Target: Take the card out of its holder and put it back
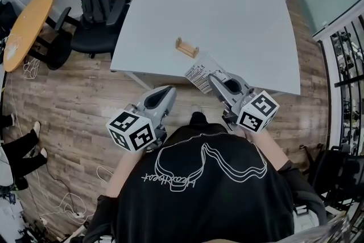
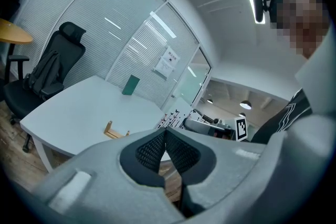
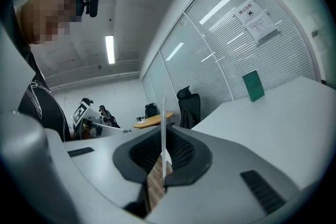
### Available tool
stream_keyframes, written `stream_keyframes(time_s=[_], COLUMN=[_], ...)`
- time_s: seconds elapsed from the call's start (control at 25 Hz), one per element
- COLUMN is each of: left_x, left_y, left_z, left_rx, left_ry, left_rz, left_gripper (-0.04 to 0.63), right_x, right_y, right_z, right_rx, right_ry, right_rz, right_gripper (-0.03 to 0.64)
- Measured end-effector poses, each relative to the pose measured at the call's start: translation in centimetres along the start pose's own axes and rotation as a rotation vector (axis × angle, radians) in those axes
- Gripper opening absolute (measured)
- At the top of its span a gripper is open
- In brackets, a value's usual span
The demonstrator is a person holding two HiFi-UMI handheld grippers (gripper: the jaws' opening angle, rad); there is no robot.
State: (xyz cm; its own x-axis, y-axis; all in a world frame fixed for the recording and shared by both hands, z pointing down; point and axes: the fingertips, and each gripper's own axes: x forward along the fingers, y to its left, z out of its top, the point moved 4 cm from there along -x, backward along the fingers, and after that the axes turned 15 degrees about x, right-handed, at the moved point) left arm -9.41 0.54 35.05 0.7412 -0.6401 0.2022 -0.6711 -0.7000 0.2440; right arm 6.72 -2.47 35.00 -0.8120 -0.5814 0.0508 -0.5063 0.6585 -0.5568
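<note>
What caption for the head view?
Right gripper holds the card at the near edge of the white table, wooden holder empty; left gripper shut.

Right gripper (image 1: 212, 78) holds card (image 1: 199, 72) over table (image 1: 227, 14) edge, near wooden holder (image 1: 187, 48).

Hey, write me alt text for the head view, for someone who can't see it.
The right gripper pinches a white printed card at the near edge of a white table, close to an empty wooden card holder. The left gripper is shut and empty, held over the wood floor in front of the person.
</note>
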Motion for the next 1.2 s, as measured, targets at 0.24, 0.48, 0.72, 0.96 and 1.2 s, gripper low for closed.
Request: stream_keyframes(time_s=[0.24,0.48,0.72,0.96,1.2], left_x=[1.6,3.5,5.6,6.6,8.0], left_y=[1.8,4.6,8.1,9.3,11.7], left_z=[0.2,0.6,1.4,1.2,0.9], left_rx=[-0.018,-0.048,-0.073,-0.091,-0.124], left_ry=[0.007,0.017,0.027,0.036,0.055], left_rz=[0.010,0.029,0.047,0.068,0.085], left_gripper=[0.014,0.014,0.014,0.014,0.014], right_x=[2.0,5.0,8.8,10.4,13.4], right_y=[-2.0,-4.6,-7.7,-9.7,-12.8], right_z=[1.2,3.0,4.7,5.0,4.8], right_rx=[-0.028,-0.039,-0.059,-0.100,-0.102], right_ry=[0.019,0.043,0.071,0.108,0.156], right_rz=[-0.005,-0.001,-0.009,-0.023,-0.043], right_gripper=[0.023,0.023,0.023,0.023,0.023])
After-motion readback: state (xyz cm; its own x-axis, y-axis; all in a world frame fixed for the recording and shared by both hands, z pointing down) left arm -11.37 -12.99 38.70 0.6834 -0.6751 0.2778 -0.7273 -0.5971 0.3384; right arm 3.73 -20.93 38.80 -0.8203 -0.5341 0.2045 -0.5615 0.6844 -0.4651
